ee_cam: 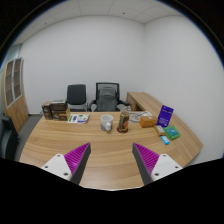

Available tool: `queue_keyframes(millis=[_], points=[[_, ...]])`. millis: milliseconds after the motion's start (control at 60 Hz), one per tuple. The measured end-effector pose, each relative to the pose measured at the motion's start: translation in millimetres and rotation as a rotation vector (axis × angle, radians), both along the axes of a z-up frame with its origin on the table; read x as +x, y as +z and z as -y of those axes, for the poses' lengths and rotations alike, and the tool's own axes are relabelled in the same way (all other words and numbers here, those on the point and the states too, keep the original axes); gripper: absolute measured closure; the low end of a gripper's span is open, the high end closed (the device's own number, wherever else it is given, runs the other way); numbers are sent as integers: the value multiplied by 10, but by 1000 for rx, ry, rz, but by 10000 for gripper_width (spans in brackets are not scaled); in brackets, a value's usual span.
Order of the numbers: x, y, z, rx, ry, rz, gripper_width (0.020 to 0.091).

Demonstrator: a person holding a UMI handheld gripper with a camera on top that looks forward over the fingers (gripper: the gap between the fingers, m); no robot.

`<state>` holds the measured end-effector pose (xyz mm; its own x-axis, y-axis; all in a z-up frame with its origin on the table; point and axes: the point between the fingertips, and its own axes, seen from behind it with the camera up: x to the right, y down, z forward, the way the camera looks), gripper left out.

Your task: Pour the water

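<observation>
Water is presumably in one of two vessels standing side by side across the light wooden table point(60, 145): a pale cup point(107, 122) and a brown cylindrical container point(124, 121). Nearest, the gripper point(112, 160) hangs with its magenta-padded fingers point(76, 157) spread wide, holding nothing, well short of both. A good approach, I judge, runs straight and level toward the brown container, bracketing it squarely. Beyond stand two dark office chairs point(92, 96).

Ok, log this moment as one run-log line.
task: pour water | gripper: open, holding nothing, above the table | cup and brown bottle: upright, side by side, beyond the fingers | pour: not started
</observation>
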<state>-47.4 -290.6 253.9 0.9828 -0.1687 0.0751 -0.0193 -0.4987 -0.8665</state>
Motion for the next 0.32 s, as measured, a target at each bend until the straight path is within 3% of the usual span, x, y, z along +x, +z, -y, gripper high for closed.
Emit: queue_keyframes(millis=[317], points=[[-15,54,194,-13,-26,27,246]])
